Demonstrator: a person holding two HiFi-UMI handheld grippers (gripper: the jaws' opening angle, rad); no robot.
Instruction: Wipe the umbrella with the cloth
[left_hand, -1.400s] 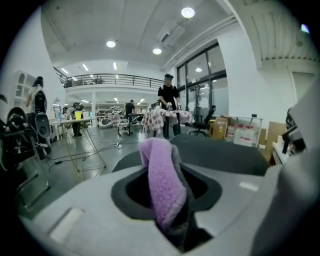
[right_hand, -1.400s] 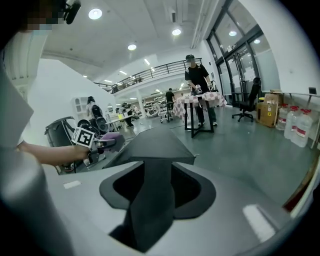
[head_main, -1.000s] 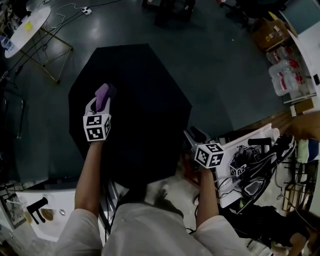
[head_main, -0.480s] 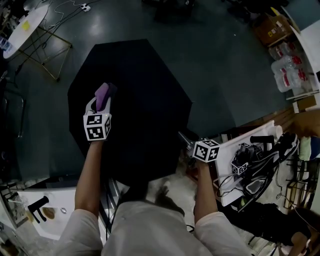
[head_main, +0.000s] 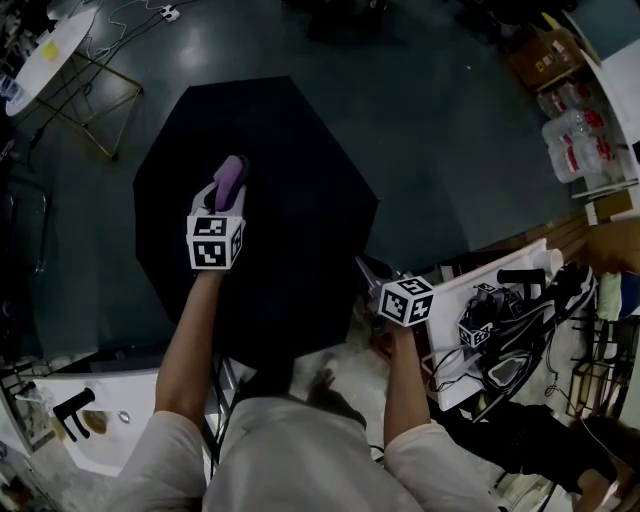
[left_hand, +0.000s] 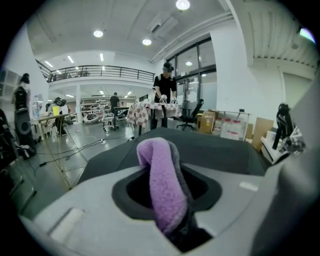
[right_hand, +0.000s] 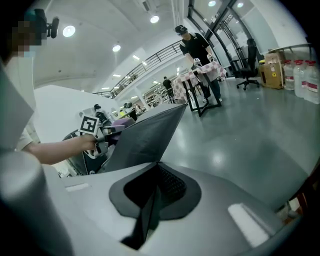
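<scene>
Head view: the umbrella (head_main: 290, 150) is lying open on the floor (head_main: 450, 130), canopy up, directly in front of the person. The left gripper (head_main: 229, 186) is reaching over the canopy's left-centre area, and its jaws are clamping the cloth (head_main: 232, 176), which is projecting past the fingertips. Whether the cloth is touching the canopy cannot be told here. The right gripper (head_main: 368, 272) is sitting at the canopy's near right rim.

Left gripper view: the jaws are gripping the folded purple cloth, which is standing up between them. The dark canopy is spreading just beyond it.

Right gripper view: the jaws have just been closing and are now pinching the umbrella's rim. The fabric is running edge-on between them, and the canopy is rising away to the left, with the left gripper above its far side
</scene>
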